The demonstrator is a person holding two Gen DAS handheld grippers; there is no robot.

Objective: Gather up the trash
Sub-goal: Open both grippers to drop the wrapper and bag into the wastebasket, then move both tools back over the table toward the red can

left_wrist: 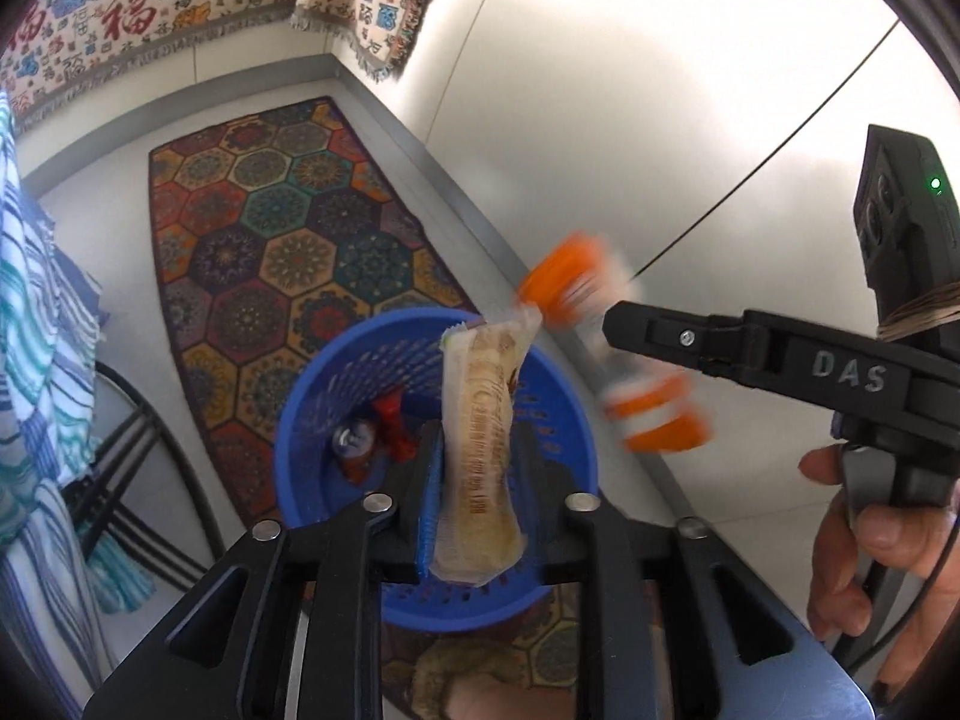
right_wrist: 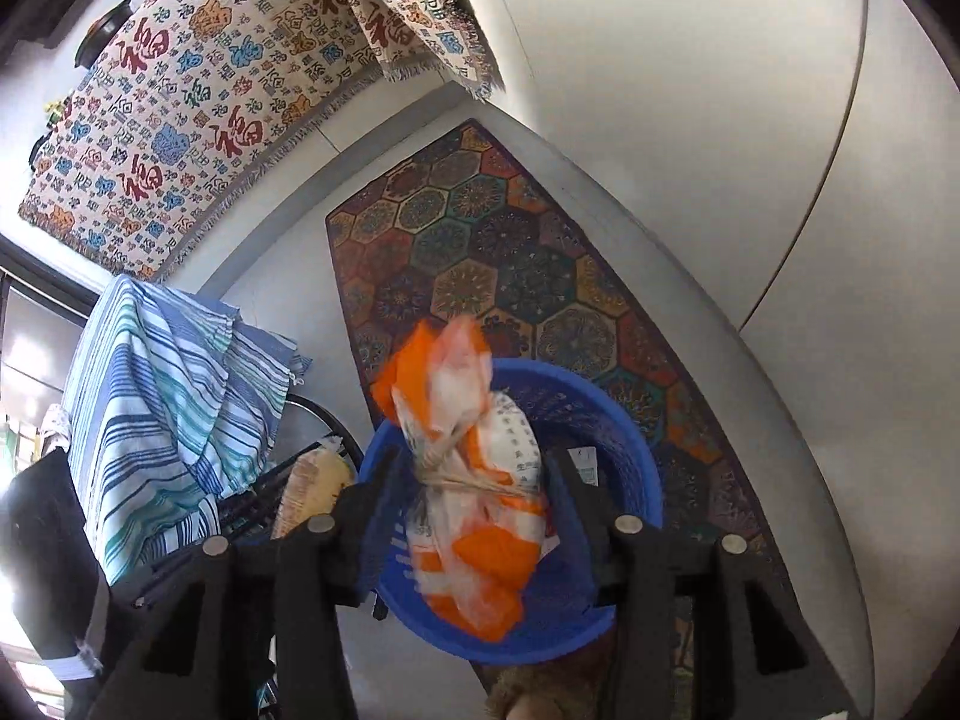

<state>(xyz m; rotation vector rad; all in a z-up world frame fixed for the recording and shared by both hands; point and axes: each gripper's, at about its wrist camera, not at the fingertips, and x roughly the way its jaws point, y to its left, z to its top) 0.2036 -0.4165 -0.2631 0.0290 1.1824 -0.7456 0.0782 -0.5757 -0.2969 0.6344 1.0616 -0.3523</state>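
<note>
Domestic interior: patterned rug [left_wrist: 288, 240] on floor, fringed throw [right_wrist: 180, 120], striped cloth [right_wrist: 174, 396] draped nearby.

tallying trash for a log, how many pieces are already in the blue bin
2 show: a can on the bin floor and a red wrapper beside it. The tan packet and gripper hide part of the floor, so more may lie there.

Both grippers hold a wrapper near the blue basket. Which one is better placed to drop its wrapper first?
Probably the left. The left gripper holds its beige wrapper directly above the blue basket. From that view, the right gripper's orange wrapper sits beside the rim.
</note>
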